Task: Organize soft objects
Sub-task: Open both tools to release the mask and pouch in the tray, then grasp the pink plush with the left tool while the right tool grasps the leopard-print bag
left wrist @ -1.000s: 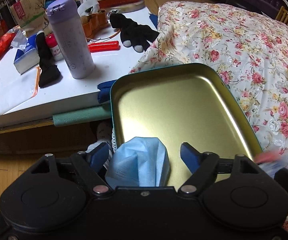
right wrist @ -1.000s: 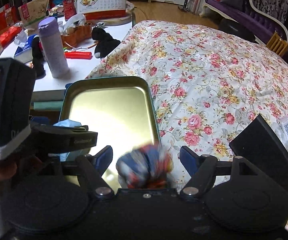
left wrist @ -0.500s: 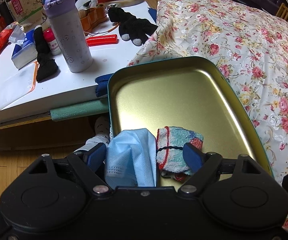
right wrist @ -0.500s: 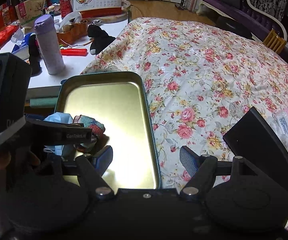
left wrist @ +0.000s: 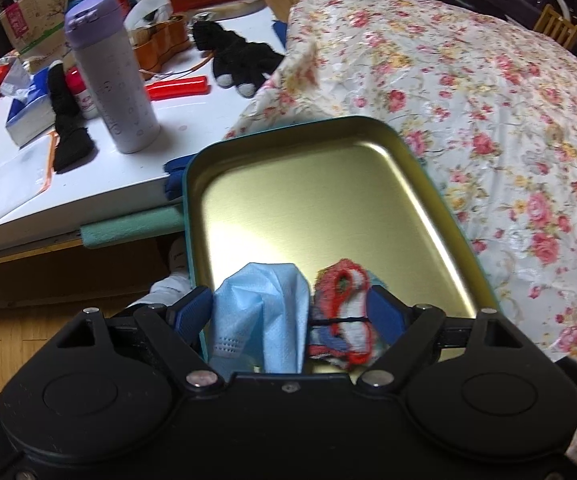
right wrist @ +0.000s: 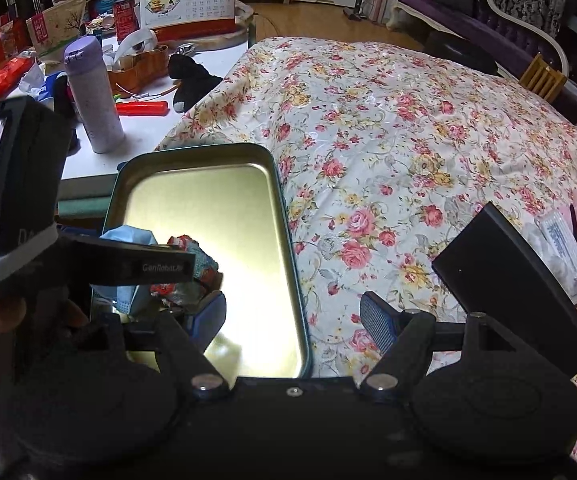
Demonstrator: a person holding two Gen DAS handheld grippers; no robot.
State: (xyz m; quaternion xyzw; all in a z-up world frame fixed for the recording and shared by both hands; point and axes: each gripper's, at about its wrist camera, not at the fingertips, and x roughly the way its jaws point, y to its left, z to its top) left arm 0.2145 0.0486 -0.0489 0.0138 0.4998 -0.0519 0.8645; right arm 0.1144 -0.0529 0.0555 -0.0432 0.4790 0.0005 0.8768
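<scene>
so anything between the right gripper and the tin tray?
Nothing visible. The right gripper hangs open and empty over the tin tray; the face mask and rolled cloth sit left, by the left gripper.

A bed covered by a floral quilt (left wrist: 468,92) carries a shallow teal tin tray (left wrist: 372,122) with a gold inside. In the tray's near end lie a crumpled blue face mask (left wrist: 260,316) and, just beside it, a red-edged cloth (left wrist: 344,312). Next to the bed, a white table (left wrist: 100,184) holds a lilac flask (left wrist: 112,76), black gloves (left wrist: 236,56), a red pen case (left wrist: 178,87) and a tissue box (left wrist: 28,114).
</scene>
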